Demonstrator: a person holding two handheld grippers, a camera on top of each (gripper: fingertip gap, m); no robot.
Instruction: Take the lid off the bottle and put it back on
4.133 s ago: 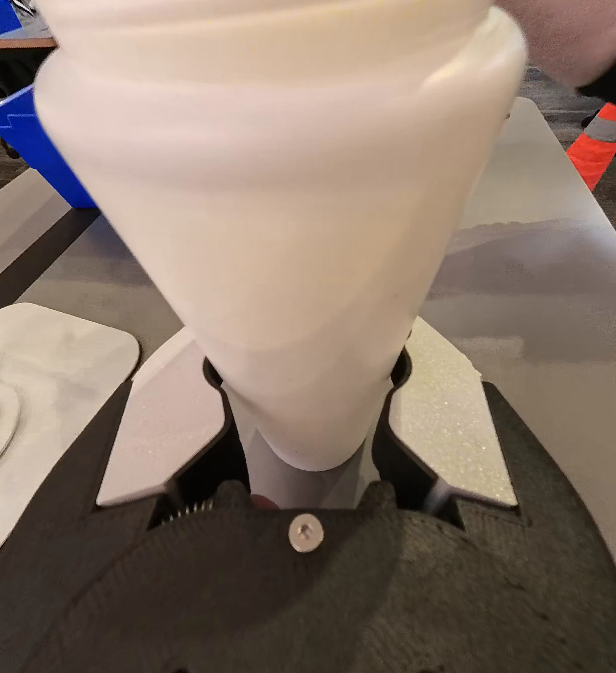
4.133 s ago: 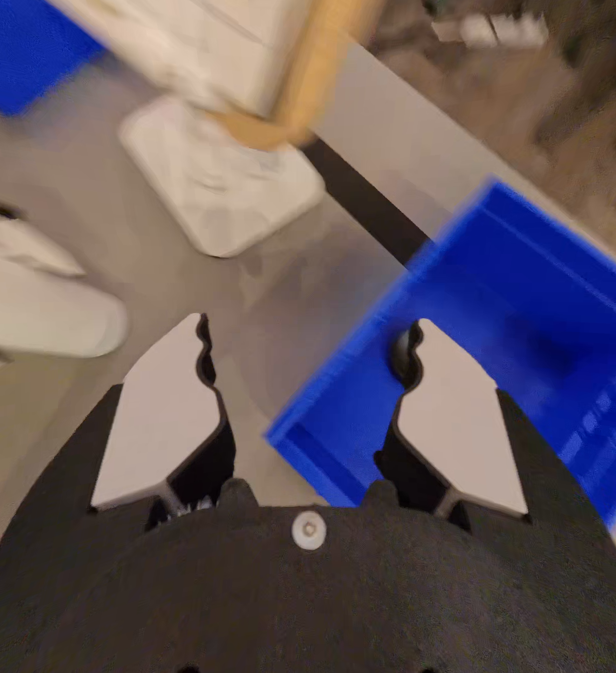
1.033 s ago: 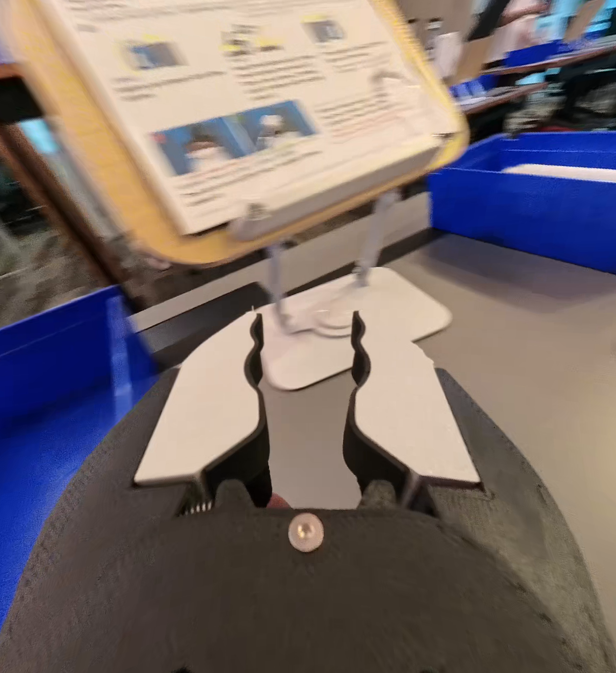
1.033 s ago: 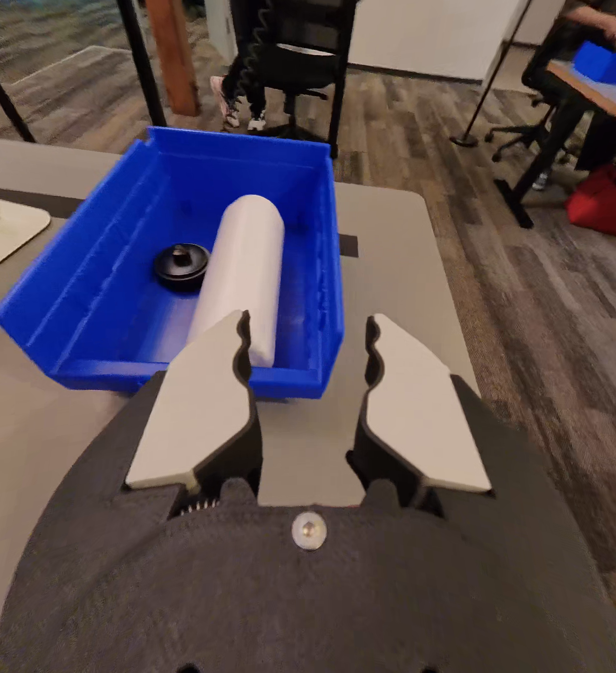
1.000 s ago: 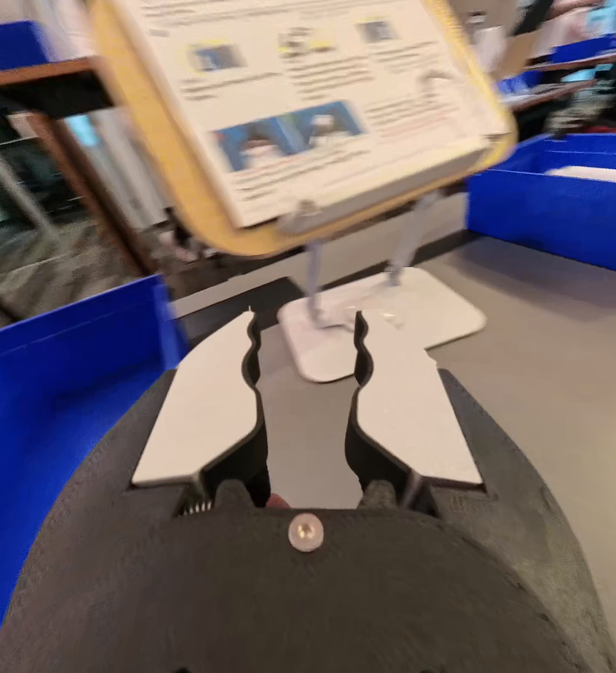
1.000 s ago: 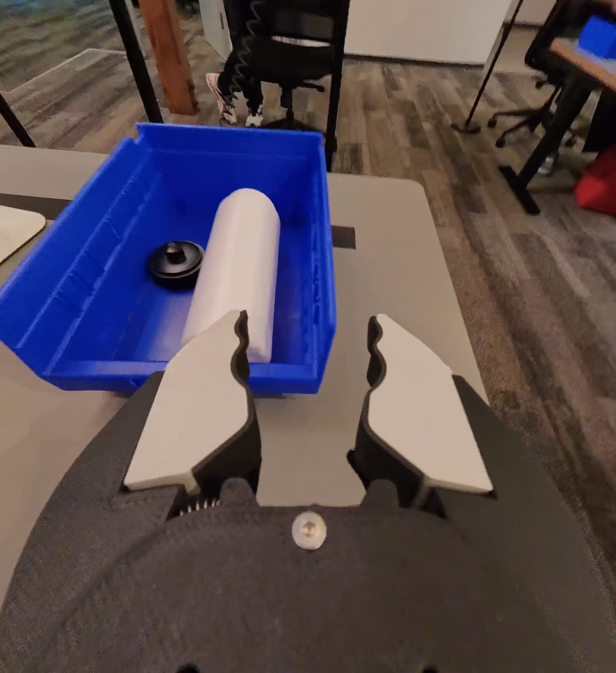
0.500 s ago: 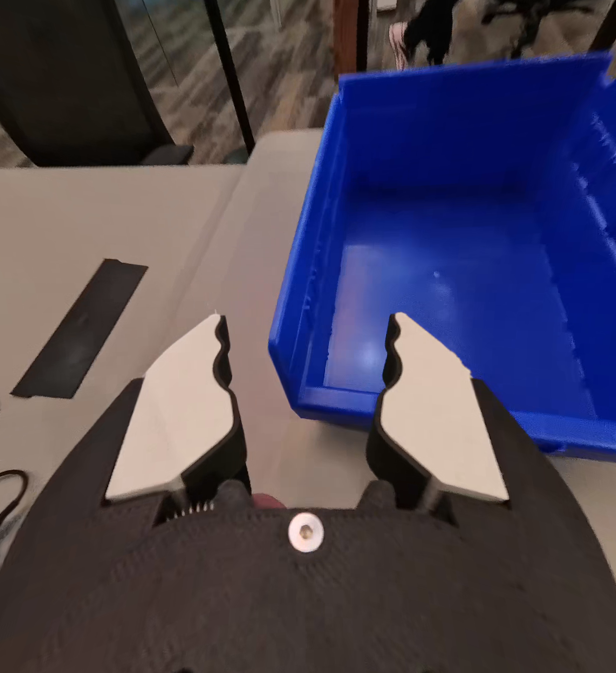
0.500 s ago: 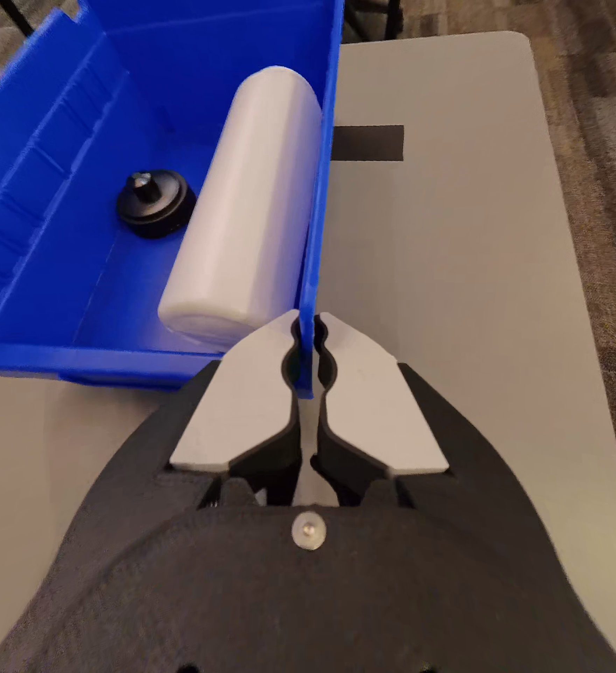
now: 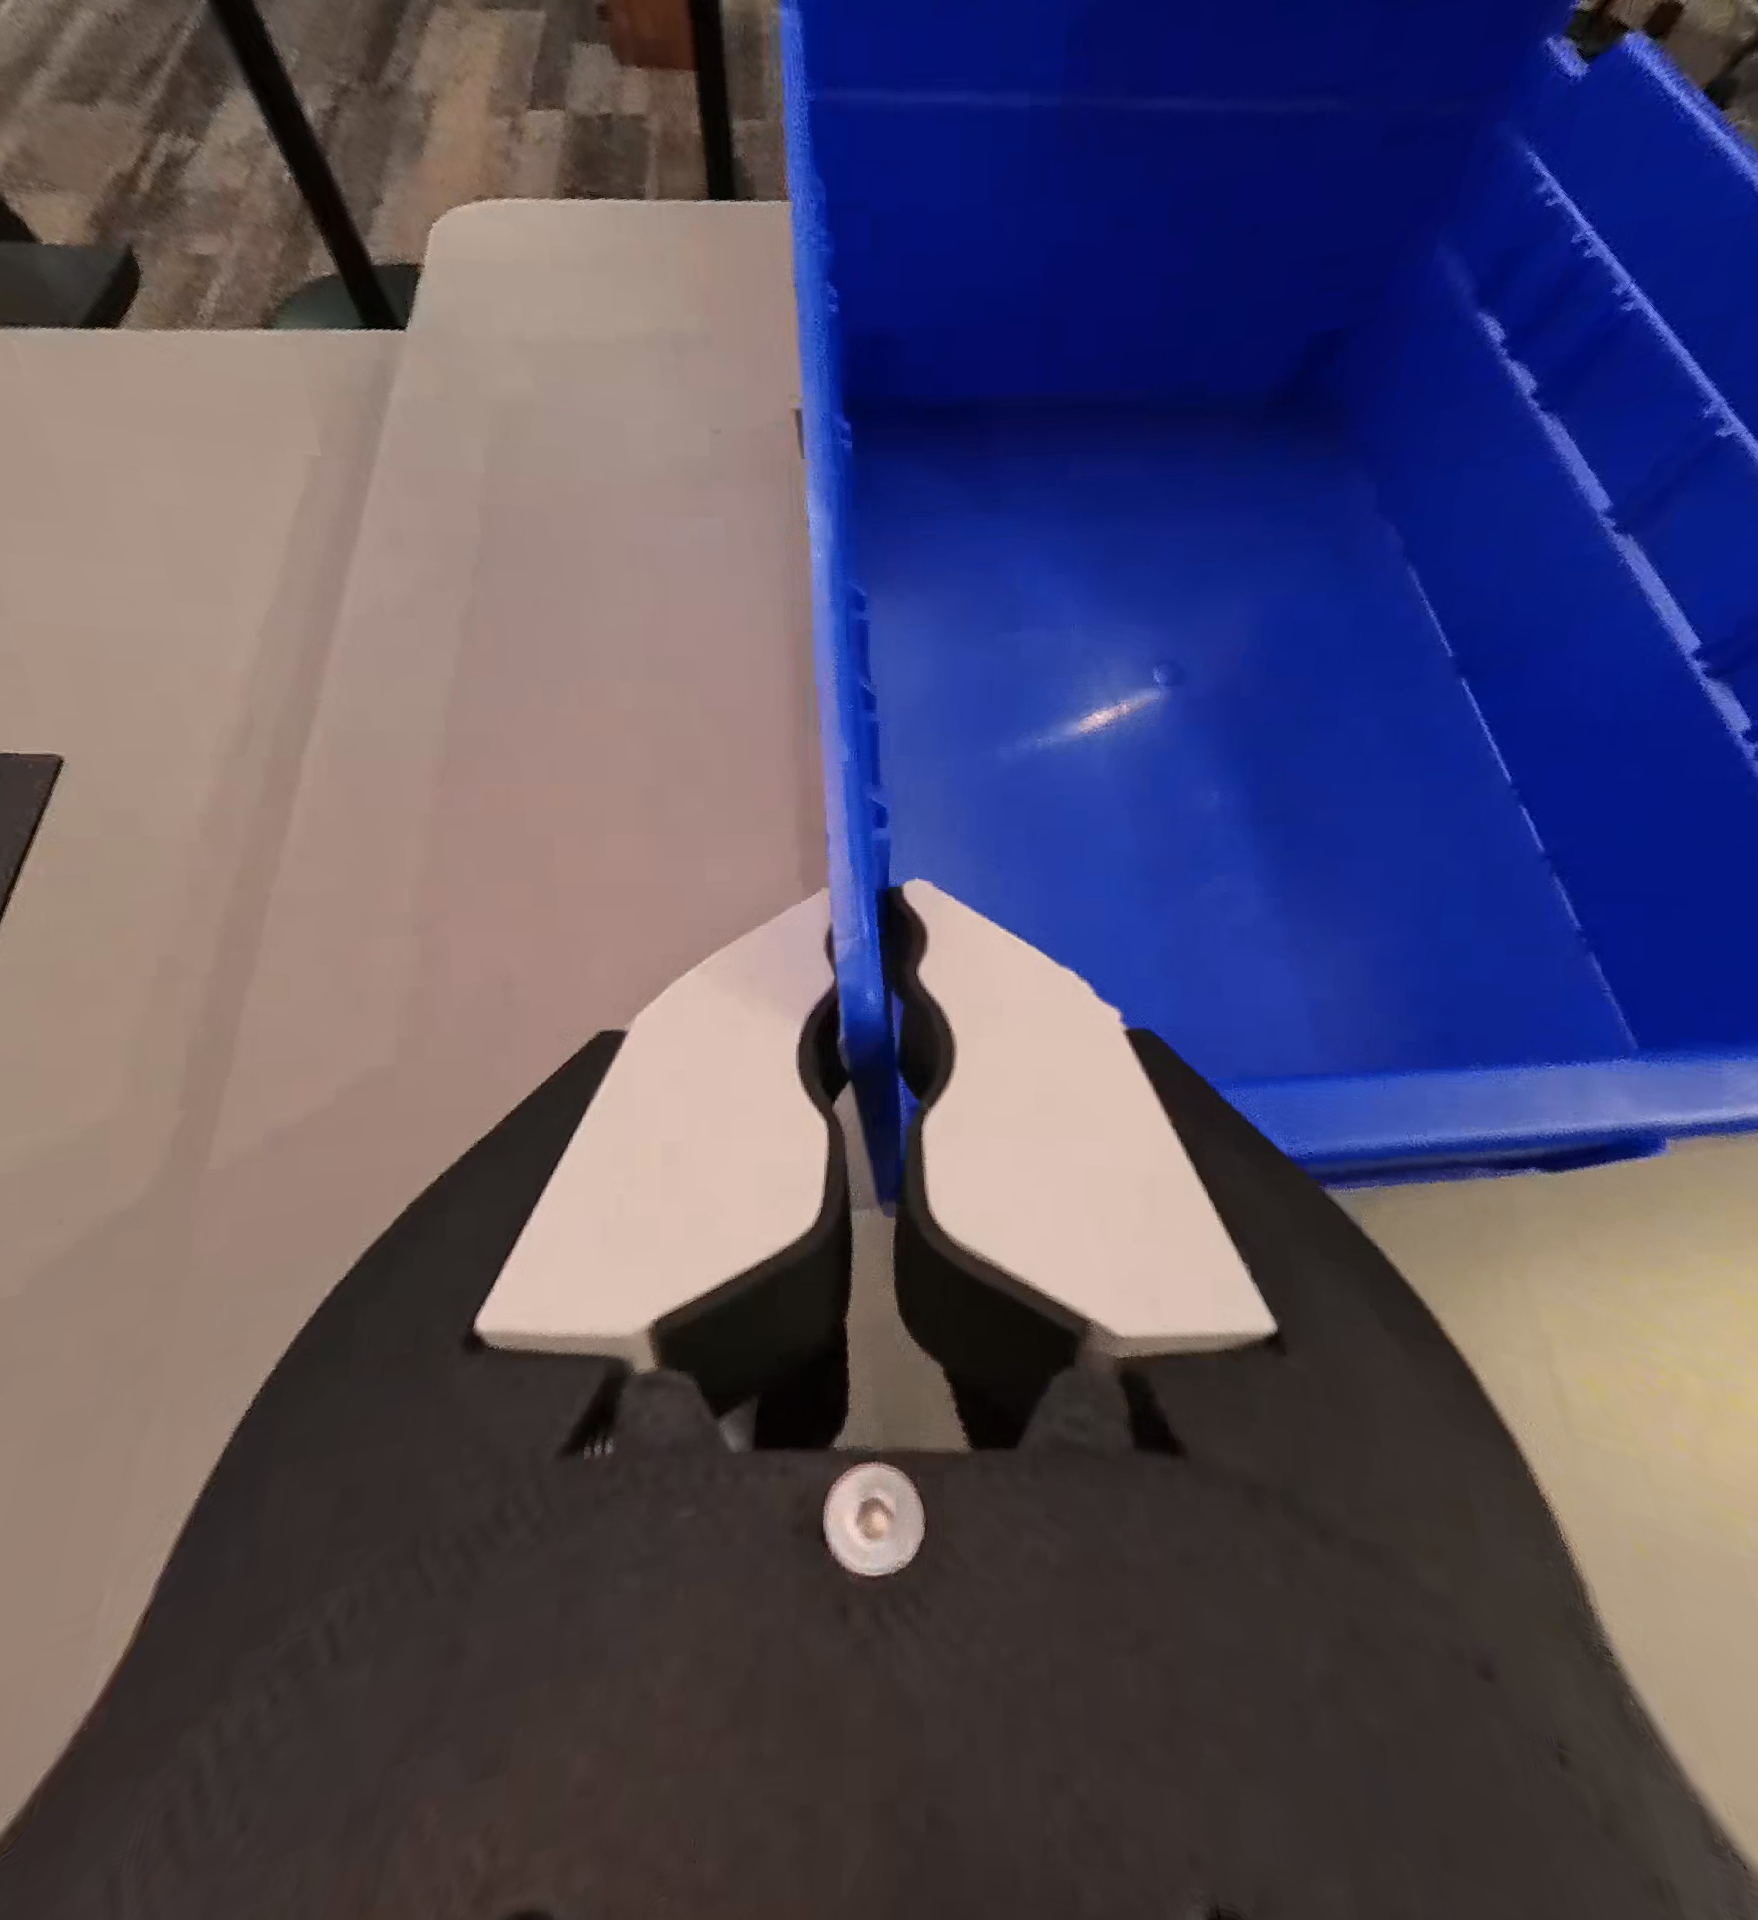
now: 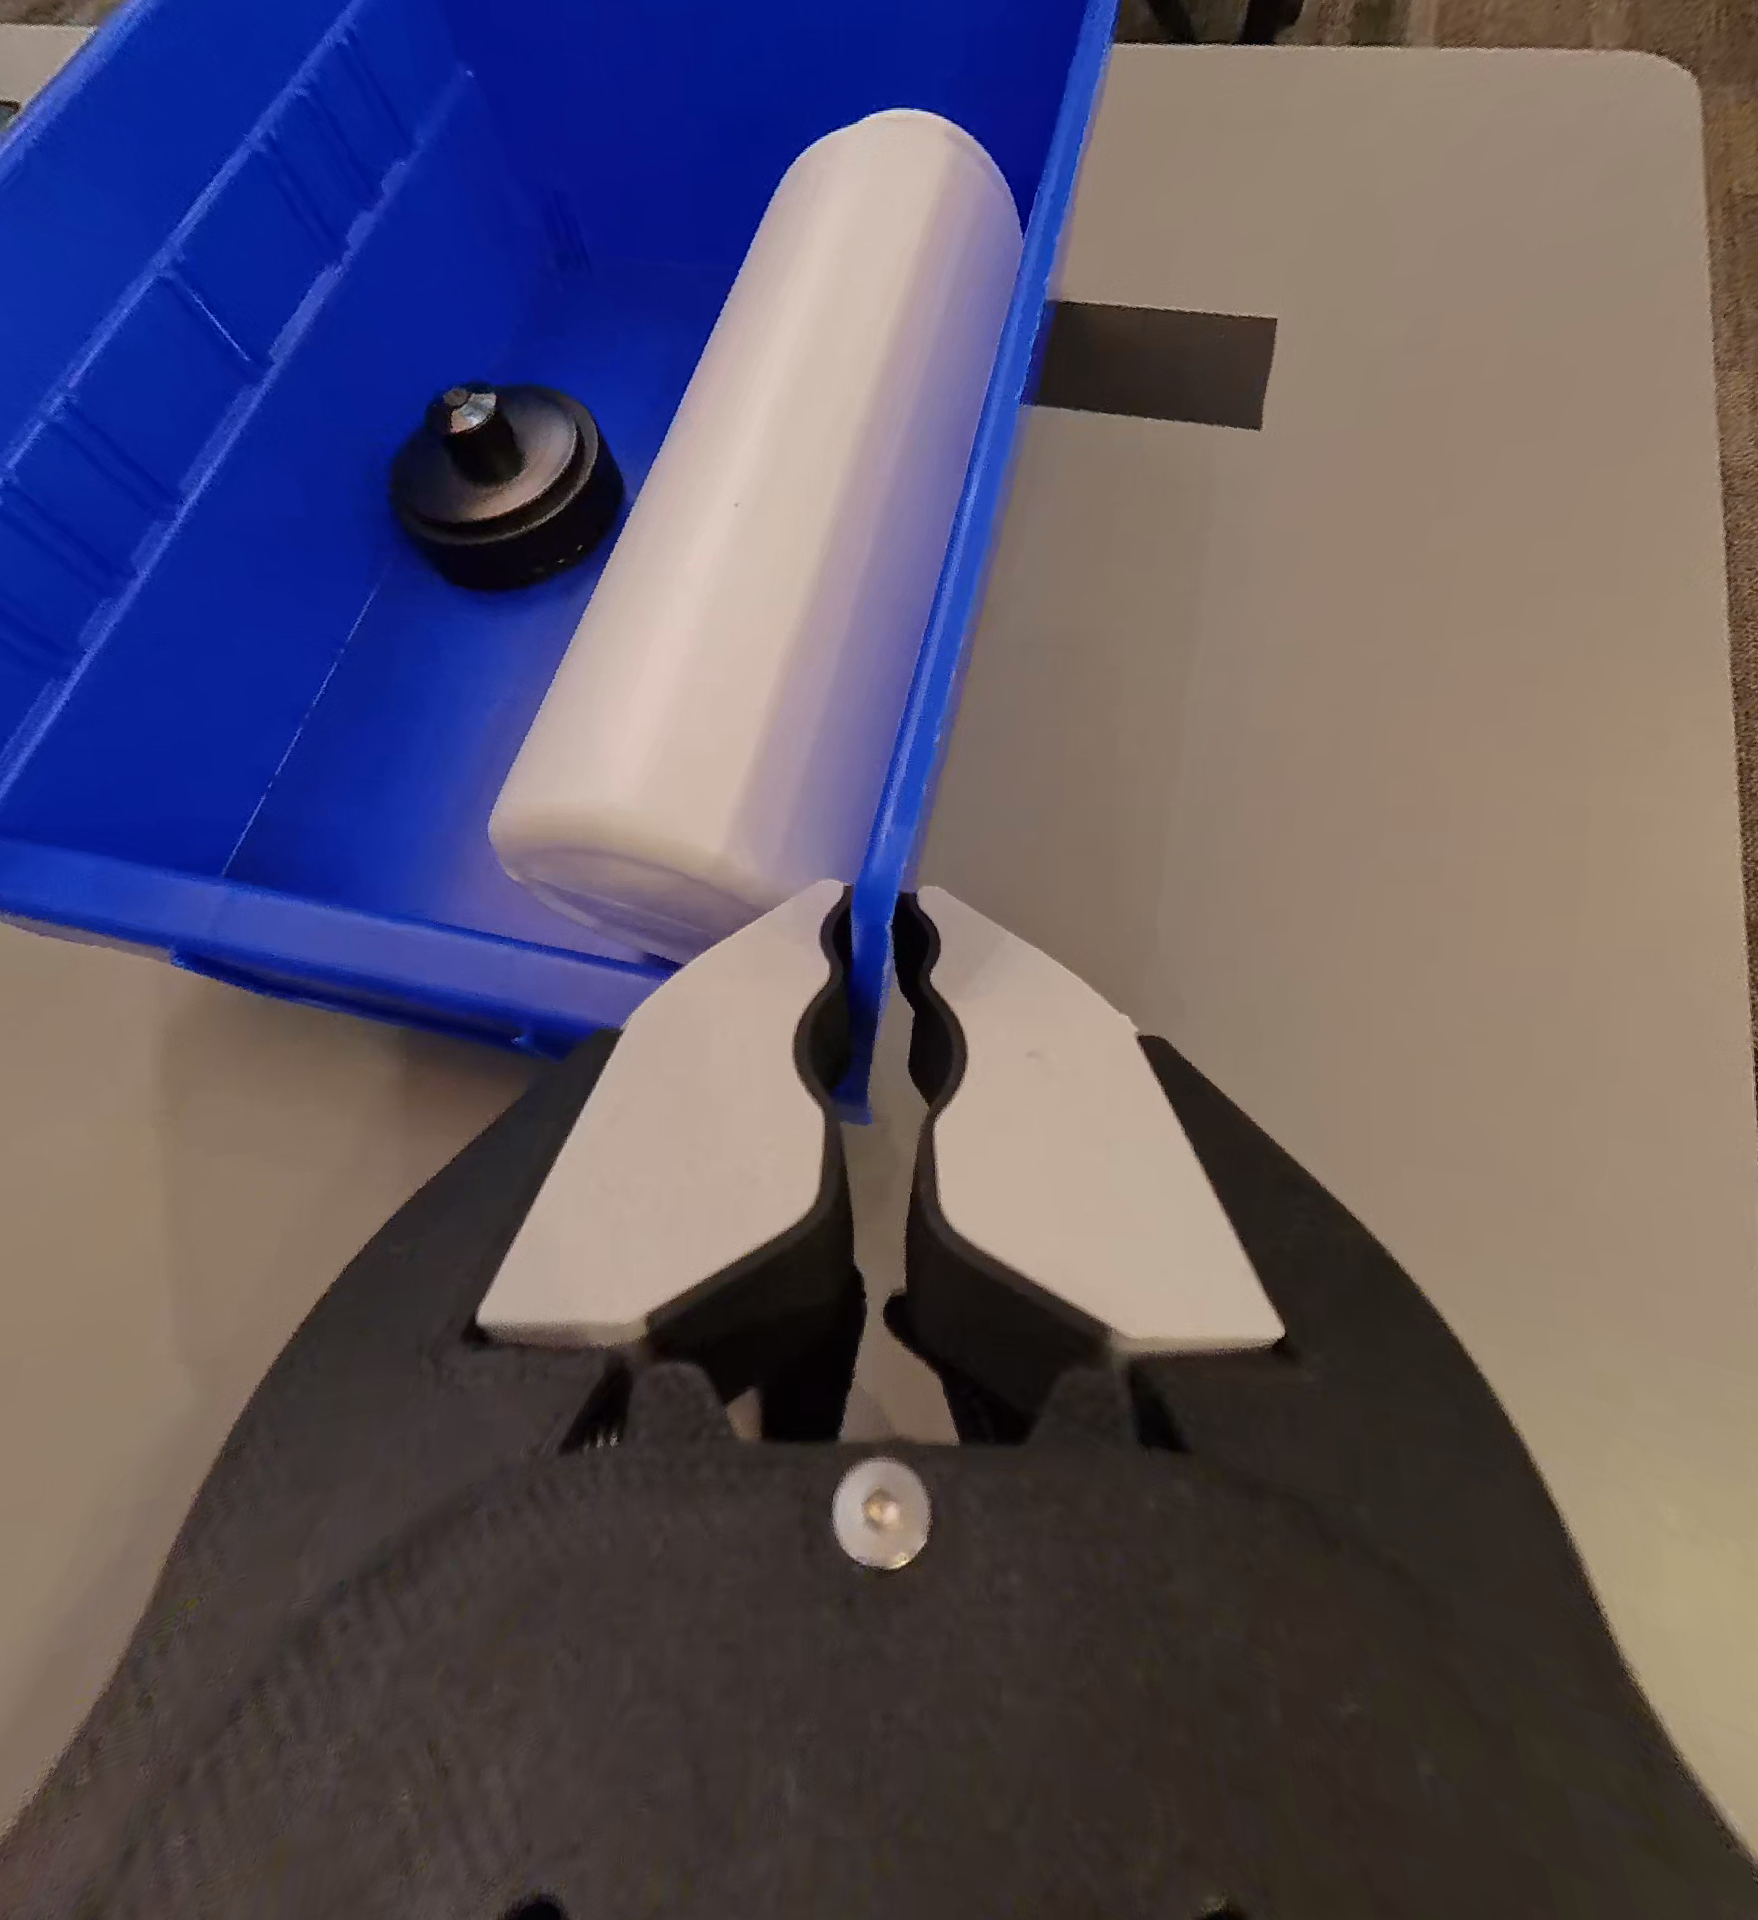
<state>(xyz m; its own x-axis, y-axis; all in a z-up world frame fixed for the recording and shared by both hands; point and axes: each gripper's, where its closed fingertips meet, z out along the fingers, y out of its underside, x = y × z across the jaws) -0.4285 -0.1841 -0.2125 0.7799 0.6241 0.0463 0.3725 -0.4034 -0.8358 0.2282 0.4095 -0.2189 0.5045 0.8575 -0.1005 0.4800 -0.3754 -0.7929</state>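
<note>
Bottle [image 10: 781, 520] lies on its side in the right bin [image 10: 1000, 582], against its right wall, black lid [image 10: 506, 488] just left of it. My right tongs [image 10: 873, 914] pinch that wall; my left tongs [image 9: 862, 914] pinch the empty left bin's [image 9: 854, 665] wall, probably to move both bins.

The bottle [image 10: 761, 561] lay against the right wall of its blue bin [image 10: 958, 665], leaving no gap there; open floor remained between it and the lid [image 10: 506, 488]; the second bin [image 9: 1218, 748] offered a bare floor.
</note>
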